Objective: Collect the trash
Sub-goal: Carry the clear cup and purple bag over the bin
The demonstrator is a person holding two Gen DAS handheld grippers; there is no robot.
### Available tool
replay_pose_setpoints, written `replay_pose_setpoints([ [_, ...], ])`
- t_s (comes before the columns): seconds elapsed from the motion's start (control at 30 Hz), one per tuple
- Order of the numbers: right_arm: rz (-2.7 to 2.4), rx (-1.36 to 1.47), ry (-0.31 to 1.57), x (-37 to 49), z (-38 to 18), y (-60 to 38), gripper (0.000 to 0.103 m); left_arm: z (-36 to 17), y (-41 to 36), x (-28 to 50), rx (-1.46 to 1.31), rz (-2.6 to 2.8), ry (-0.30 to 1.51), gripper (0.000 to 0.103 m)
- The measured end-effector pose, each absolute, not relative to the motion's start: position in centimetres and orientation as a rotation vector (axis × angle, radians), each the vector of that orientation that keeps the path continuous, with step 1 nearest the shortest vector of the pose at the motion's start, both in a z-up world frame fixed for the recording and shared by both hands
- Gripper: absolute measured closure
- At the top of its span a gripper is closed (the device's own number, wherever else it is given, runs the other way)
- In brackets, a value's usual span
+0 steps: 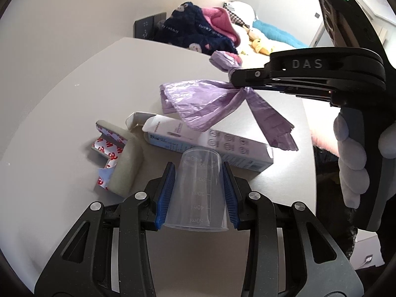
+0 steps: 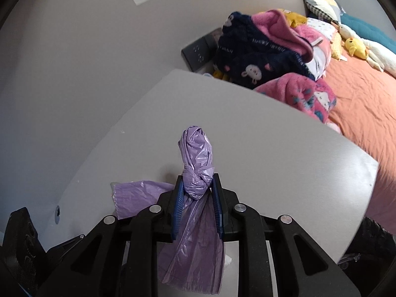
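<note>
Our left gripper (image 1: 198, 193) has its blue pads pressed against both sides of one clear plastic measuring cup (image 1: 198, 193), held upside down with its printed scale showing. Our right gripper (image 2: 198, 195) is clamped on the knot of one lilac plastic bag (image 2: 195, 173), whose loose ends hang below the fingers while a twisted end sticks out in front.

On the grey table (image 1: 61, 113) we count three more pieces: one pale cardboard box (image 1: 212, 143) lying flat with its end flap open, one strip of grey foam (image 1: 126, 170) just beside that open end, and one red-and-white printed tape backing (image 1: 106, 153) curling off the foam. In the left wrist view the hanging bag covers part of the box, and the cup hides the box's middle.

Beyond the table's far edge lies a bed (image 2: 366, 104) with a navy and pink blanket (image 2: 259, 57), pillows and a yellow plush duck (image 2: 356, 47).
</note>
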State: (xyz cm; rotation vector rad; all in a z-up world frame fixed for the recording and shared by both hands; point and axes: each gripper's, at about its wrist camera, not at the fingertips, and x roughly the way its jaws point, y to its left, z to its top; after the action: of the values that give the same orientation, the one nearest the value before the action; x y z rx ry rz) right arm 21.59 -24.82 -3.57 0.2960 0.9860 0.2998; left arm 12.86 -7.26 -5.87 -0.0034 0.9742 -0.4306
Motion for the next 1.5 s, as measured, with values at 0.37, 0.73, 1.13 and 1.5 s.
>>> replay_pose_setpoints([
  [0.37,0.273,0.339,0.943,17.9,-1.3,-28.4,0.079,-3.4,-9.1,10.6,0.005,-0.465,0.931,0.065],
  [0.73,0.243,0.37,0.903,13.8,-0.1,-31.9,0.079,-1.8,-11.8,8.8,0.037,-0.512,0.906,0.065],
  [1.13,0.196,0.399,0.873,9.9,0.5,-35.9,0.079,-1.2,-15.7,6.9,0.068,-0.579,0.894,0.065],
  [1.5,0.118,0.439,0.84,6.3,0.7,-40.3,0.079,-0.8,-19.4,5.3,0.109,-0.654,0.88,0.065],
])
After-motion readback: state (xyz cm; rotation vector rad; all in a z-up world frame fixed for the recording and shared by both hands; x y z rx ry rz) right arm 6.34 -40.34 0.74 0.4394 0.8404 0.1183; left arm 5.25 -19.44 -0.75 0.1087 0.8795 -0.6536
